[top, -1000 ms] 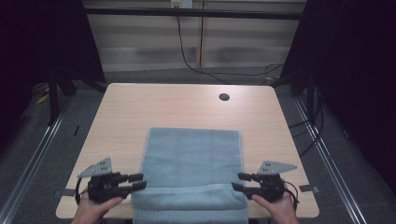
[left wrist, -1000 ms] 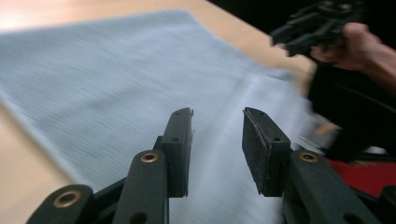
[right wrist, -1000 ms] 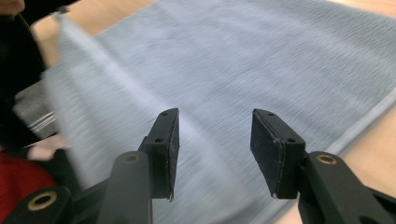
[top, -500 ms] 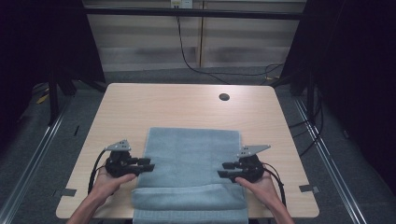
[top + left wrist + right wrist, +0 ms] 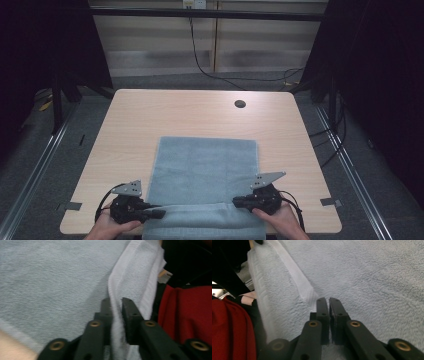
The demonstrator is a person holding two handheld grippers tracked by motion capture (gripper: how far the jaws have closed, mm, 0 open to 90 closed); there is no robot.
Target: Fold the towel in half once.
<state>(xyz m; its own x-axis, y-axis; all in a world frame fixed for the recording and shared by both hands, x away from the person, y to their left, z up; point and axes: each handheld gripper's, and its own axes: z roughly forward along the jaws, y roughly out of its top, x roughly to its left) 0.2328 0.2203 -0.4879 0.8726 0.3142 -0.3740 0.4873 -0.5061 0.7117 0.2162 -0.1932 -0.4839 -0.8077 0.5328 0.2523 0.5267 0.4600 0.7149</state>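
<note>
A grey-blue towel lies flat on the wooden table, its near end reaching the front edge. My left gripper sits at the towel's near left side. In the left gripper view its jaws have just been closing and pinch a raised hem of the towel. At the near right side is my right gripper. Its jaws have also just been closing and stand almost together, with a thin fold of the towel between them.
A small dark hole marks the table's far right part. A black cable hangs behind the table. The person's red garment is close behind the towel's near end. Bare wood lies around the towel.
Both hands went forward along the towel's sides, then came back toward the near edge and lower. Both pairs of jaws, open before, now grip the towel.
</note>
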